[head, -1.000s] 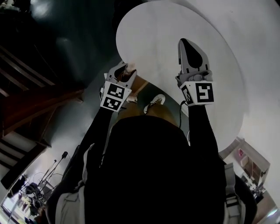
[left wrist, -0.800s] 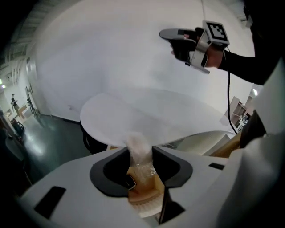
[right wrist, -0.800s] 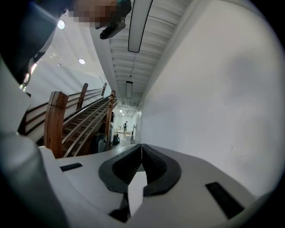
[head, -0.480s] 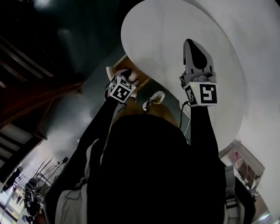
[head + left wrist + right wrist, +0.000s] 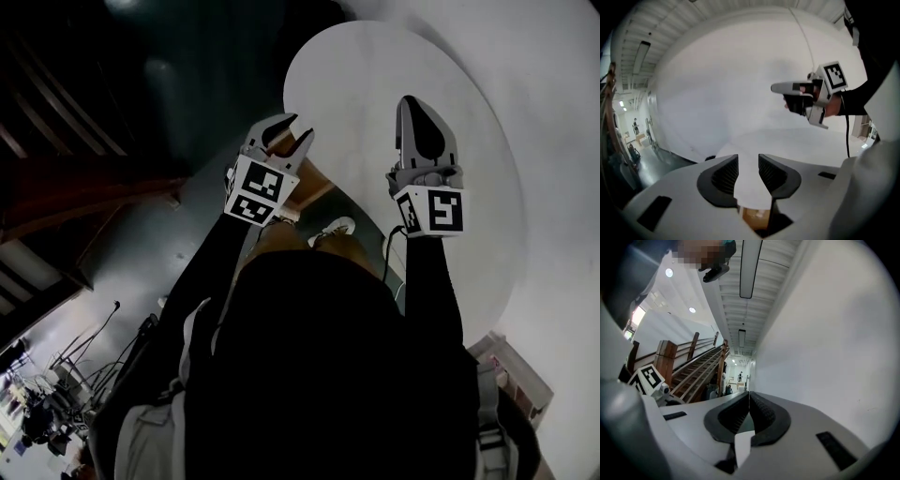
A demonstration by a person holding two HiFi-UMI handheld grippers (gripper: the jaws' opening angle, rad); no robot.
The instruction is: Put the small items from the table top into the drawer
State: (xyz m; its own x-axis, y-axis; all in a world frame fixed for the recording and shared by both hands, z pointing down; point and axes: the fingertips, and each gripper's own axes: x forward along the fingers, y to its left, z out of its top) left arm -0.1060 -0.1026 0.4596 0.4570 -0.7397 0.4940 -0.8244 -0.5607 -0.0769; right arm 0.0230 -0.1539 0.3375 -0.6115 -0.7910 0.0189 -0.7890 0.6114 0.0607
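The round white table (image 5: 394,75) shows a bare white top, and no small item appears in any view. A strip of the brown wooden drawer (image 5: 316,192) sticks out under the table's near edge; it also shows below my jaws as the drawer (image 5: 754,216). My left gripper (image 5: 295,131) hangs over that edge. Its jaws have just been closing, but a gap remains in the left gripper (image 5: 748,159) with nothing in it. My right gripper (image 5: 410,101) hovers over the table, shut and holding nothing; its tips meet in the right gripper view (image 5: 749,394).
A wooden staircase (image 5: 689,366) rises at the left, past a dark floor (image 5: 141,253). A white wall (image 5: 834,333) stands behind the table. The person's shoes (image 5: 333,228) are by the table's base.
The left gripper dipped to the drawer half a second ago and has come back up over the table edge, jaws apart. The right gripper has stayed over the table, shut.
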